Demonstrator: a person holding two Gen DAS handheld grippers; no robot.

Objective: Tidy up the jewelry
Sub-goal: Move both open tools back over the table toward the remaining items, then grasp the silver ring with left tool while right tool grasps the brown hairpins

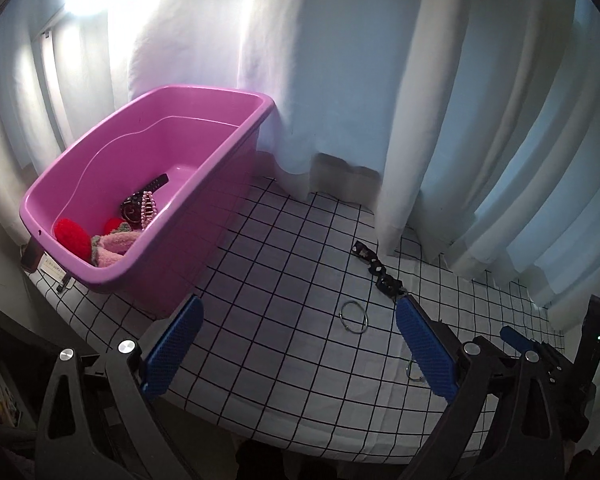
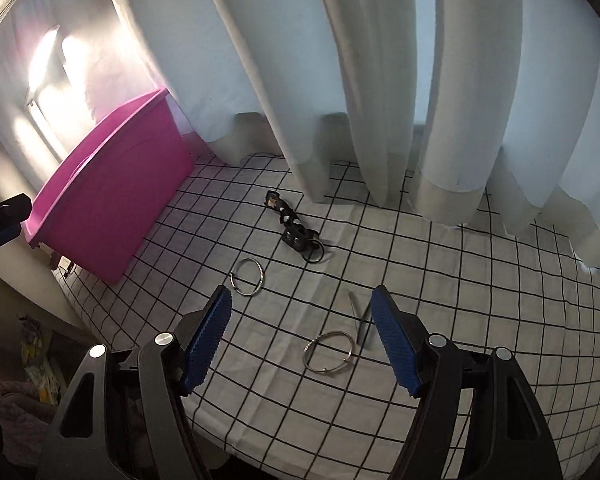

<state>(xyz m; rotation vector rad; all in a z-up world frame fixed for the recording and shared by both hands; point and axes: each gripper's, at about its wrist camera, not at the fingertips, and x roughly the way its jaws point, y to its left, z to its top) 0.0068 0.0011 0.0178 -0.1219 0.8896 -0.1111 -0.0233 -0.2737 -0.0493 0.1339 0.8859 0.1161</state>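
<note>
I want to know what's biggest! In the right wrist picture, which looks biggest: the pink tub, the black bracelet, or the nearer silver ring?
1. Pink plastic tub, clearly largest.
2 and 3. Black chain bracelet and nearer silver ring: too alike, and the ring is closer.

Checked cloth surface with tub and loose jewelry

A white grid-checked cloth (image 2: pixel 440 288) bears a pink tub (image 2: pixel 112 208) at left, a black linked bracelet (image 2: pixel 290 228), two silver bangles (image 2: pixel 247 278) (image 2: pixel 330 350) and a thin metal clip (image 2: pixel 360 316).
</note>
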